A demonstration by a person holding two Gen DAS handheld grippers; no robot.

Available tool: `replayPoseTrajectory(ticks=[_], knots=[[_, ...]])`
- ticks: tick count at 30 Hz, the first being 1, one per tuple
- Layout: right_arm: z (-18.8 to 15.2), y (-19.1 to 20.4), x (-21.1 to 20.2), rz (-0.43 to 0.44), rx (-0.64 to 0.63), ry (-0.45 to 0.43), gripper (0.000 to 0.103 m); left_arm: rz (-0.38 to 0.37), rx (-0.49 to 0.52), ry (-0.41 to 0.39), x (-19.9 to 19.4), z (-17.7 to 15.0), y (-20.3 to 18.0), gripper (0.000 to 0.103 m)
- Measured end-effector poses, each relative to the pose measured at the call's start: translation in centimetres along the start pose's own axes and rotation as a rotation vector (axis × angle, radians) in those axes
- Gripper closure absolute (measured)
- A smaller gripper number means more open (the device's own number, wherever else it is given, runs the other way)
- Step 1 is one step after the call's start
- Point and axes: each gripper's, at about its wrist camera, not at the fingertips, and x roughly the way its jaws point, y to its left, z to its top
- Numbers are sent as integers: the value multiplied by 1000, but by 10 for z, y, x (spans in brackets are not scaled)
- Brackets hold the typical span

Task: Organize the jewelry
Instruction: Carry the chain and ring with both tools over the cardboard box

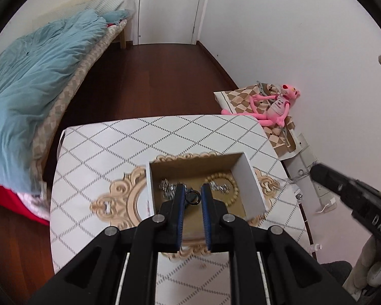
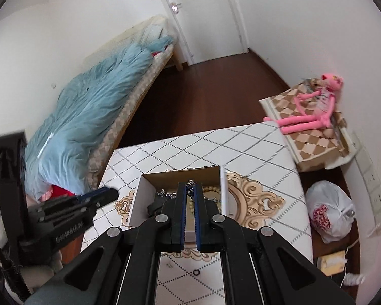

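White diamond-patterned tabletop point(image 1: 94, 152) carries an open cardboard box point(image 1: 256, 178) of jewelry. Left gripper point(image 1: 190, 193) is nearly closed and empty; right gripper point(image 2: 189, 190) pinches a silver chain point(image 2: 190, 184).

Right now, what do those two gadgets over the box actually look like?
Each hand-held gripper is black plastic: the left hand-held gripper and the right hand-held gripper both have two flat fingers lined with ridged blue pads, angled linkage arms and round silver pivot pins. Raised lettering marks their bodies.
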Motion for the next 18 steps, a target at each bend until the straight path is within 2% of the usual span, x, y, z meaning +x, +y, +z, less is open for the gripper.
replayPoseTrajectory(ticks=[4, 9, 18], knots=[[12, -3, 34, 29, 15, 77, 98, -16, 11, 40, 21, 16, 7, 93], [19, -8, 73, 50, 31, 177, 98, -46, 2, 139, 59, 31, 17, 93], [17, -15, 124, 56, 45, 343, 97, -98, -103, 259, 96, 42, 31, 90]])
